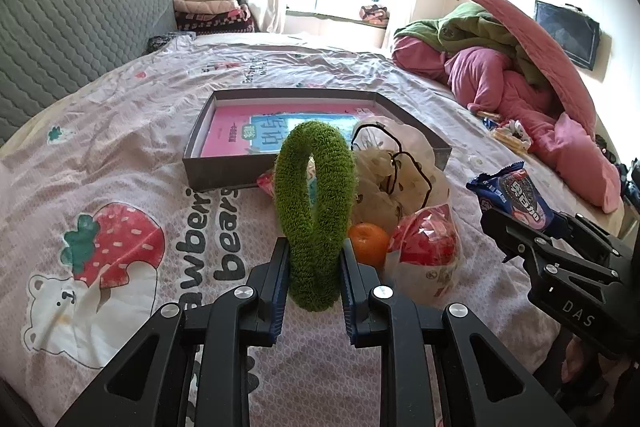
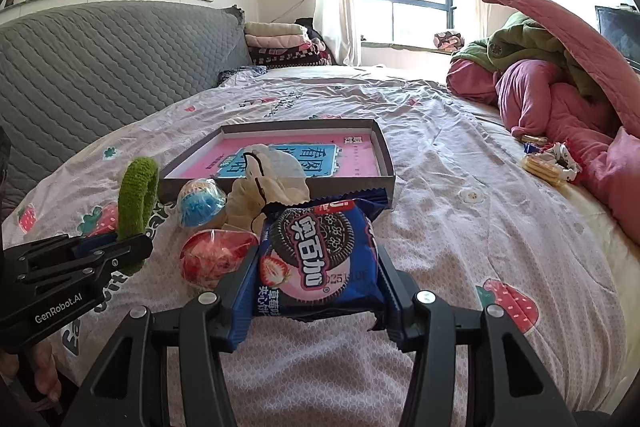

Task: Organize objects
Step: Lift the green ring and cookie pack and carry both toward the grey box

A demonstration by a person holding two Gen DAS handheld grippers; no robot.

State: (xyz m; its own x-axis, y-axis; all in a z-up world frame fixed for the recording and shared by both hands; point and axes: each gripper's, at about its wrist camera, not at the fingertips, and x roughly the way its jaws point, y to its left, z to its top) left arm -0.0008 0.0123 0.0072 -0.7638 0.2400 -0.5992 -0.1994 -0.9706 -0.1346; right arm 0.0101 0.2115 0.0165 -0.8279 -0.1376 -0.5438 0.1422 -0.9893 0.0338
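My left gripper (image 1: 314, 267) is shut on a fuzzy green hair ring (image 1: 316, 195), held upright above the bedsheet; it also shows in the right wrist view (image 2: 136, 195). My right gripper (image 2: 316, 267) is shut on a blue Oreo cookie packet (image 2: 320, 255), which also shows at the right of the left wrist view (image 1: 516, 195). A shallow grey box (image 1: 224, 169) with a pink book inside lies ahead on the bed; the right wrist view shows it too (image 2: 280, 183).
Between the grippers and the box lie an orange (image 1: 368, 243), a red-wrapped snack (image 1: 424, 247), a blue-wrapped ball (image 2: 200, 201) and a clear bag with a black hair tie (image 1: 396, 163). Pink and green bedding (image 1: 520, 75) is piled at the right. A grey headboard (image 1: 68, 35) is at the left.
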